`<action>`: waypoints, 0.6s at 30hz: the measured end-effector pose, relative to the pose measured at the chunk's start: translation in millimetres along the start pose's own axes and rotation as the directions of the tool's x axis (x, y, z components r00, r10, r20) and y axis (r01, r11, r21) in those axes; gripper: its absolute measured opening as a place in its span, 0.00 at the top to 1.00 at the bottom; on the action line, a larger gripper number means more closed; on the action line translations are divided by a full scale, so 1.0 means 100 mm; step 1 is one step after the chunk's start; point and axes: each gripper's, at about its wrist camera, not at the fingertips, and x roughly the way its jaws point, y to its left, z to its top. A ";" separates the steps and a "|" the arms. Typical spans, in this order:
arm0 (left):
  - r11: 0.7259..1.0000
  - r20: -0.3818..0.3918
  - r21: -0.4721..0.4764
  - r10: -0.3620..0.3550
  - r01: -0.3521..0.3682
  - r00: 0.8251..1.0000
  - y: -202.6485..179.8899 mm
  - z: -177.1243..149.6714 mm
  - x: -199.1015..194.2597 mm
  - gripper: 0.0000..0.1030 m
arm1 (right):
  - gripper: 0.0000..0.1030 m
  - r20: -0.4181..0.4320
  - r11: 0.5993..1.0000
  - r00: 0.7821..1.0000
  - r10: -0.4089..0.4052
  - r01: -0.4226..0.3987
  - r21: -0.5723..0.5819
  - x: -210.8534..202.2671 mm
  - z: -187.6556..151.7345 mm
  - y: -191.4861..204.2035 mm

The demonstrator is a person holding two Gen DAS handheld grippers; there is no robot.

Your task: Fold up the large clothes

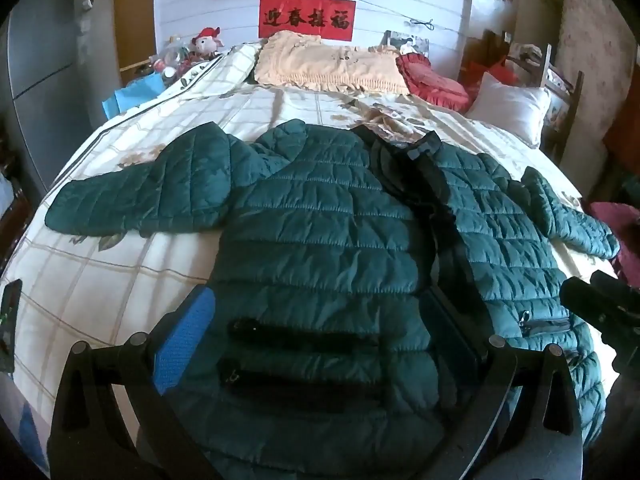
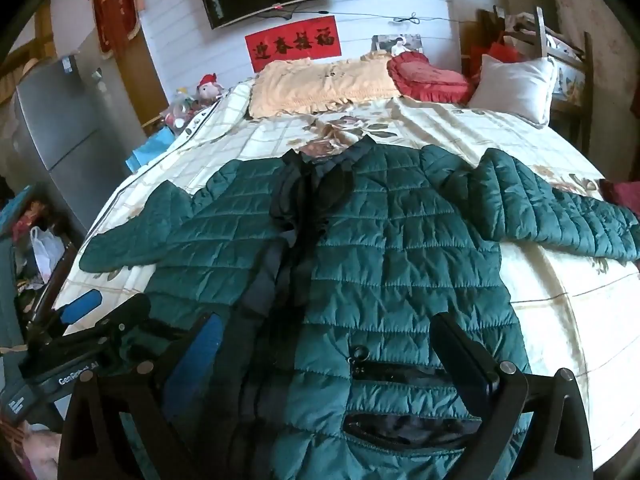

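Note:
A dark green quilted puffer jacket [image 1: 320, 232] lies spread front up on the bed, both sleeves stretched out to the sides and its dark front opening running down the middle. It also shows in the right wrist view [image 2: 400, 248]. My left gripper [image 1: 316, 340] is open and hovers over the jacket's left lower front, by the black pocket zips. My right gripper [image 2: 328, 356] is open over the right lower front, near a zip pocket [image 2: 404, 372]. The left gripper shows at the left of the right wrist view [image 2: 100, 320].
The bed [image 1: 120, 272] has a cream checked floral cover. A peach pillow [image 1: 328, 64], red cushion [image 1: 436, 80] and white pillow [image 1: 512, 108] lie at the head. A grey fridge [image 2: 60, 120] and clutter stand to the left, a wooden chair [image 2: 568, 60] to the right.

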 end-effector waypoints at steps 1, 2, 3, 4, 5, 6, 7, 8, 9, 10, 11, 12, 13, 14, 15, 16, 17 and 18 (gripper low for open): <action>1.000 -0.005 0.001 0.002 -0.002 1.000 0.00 0.01 0.01 0.00 | 0.00 0.000 1.000 1.000 -0.007 0.007 -0.002 0.01 0.01 0.00; 1.000 -0.010 0.000 0.002 -0.002 1.000 0.00 0.01 0.02 0.00 | 0.00 -0.001 1.000 1.000 -0.013 0.013 -0.003 0.02 0.01 0.00; 1.000 -0.013 -0.003 0.001 -0.001 1.000 0.00 0.01 0.02 0.00 | 0.00 0.000 1.000 1.000 -0.019 0.019 -0.002 0.02 0.01 0.00; 1.000 -0.013 -0.004 0.001 -0.001 1.000 0.00 0.00 0.02 0.00 | 0.00 0.000 1.000 1.000 -0.021 0.021 0.000 0.03 0.02 -0.01; 1.000 -0.014 -0.001 0.002 -0.002 1.000 0.00 0.00 0.02 0.00 | 0.00 0.000 1.000 1.000 -0.021 0.021 0.003 0.03 0.02 -0.01; 1.000 -0.014 0.002 0.004 -0.004 1.000 0.00 0.00 0.02 0.00 | 0.00 -0.001 1.000 1.000 -0.021 0.021 0.007 0.04 0.02 -0.01; 1.000 -0.015 0.004 0.006 -0.006 1.000 -0.01 0.00 0.03 0.00 | 0.00 -0.003 1.000 1.000 -0.021 0.021 0.011 0.05 0.03 -0.01; 1.000 -0.015 0.006 0.008 -0.008 1.000 -0.02 -0.01 0.04 0.00 | 0.00 -0.005 1.000 1.000 -0.021 0.021 0.013 0.06 0.03 0.00; 1.000 -0.016 0.008 0.008 -0.007 1.000 -0.02 -0.02 0.04 0.00 | 0.00 -0.008 1.000 1.000 -0.013 0.013 0.013 0.05 -0.06 0.00; 1.000 -0.017 0.008 0.007 -0.007 1.000 -0.02 -0.02 0.04 0.00 | 0.00 -0.003 1.000 1.000 -0.022 0.022 0.015 0.06 -0.06 0.06; 1.000 -0.016 0.008 0.008 -0.008 1.000 -0.05 -0.03 0.05 0.00 | 0.00 -0.005 1.000 1.000 -0.024 0.024 0.017 0.06 -0.06 0.04; 1.000 -0.016 0.007 0.008 -0.008 1.000 -0.05 -0.03 0.05 0.00 | 0.00 -0.006 1.000 1.000 -0.025 0.025 0.017 0.06 -0.06 0.04; 1.000 -0.016 0.007 0.008 -0.008 1.000 -0.05 -0.03 0.05 0.00 | 0.00 -0.007 1.000 1.000 -0.026 0.026 0.017 0.06 -0.06 0.04; 1.000 -0.016 0.004 0.007 -0.007 1.000 -0.04 -0.04 0.05 0.00 | 0.00 -0.008 1.000 1.000 -0.026 0.026 0.017 0.06 -0.07 0.04; 1.000 -0.018 0.006 0.007 -0.007 1.000 -0.05 -0.03 0.05 0.00 | 0.00 -0.008 0.999 1.000 -0.028 0.028 0.017 0.06 -0.07 0.03; 1.000 -0.017 0.003 0.005 -0.005 1.000 -0.05 -0.04 0.05 0.00 | 0.00 -0.008 0.999 0.999 -0.031 0.031 0.017 0.06 -0.07 0.03; 1.000 -0.014 0.001 0.004 -0.004 1.000 -0.06 -0.06 0.04 0.00 | 0.00 -0.008 0.999 0.999 -0.032 0.032 0.018 0.06 -0.08 0.02; 1.000 -0.015 0.002 0.005 -0.005 1.000 -0.07 -0.06 0.04 0.00 | 0.00 -0.008 0.999 0.999 -0.031 0.031 0.020 0.05 -0.08 0.01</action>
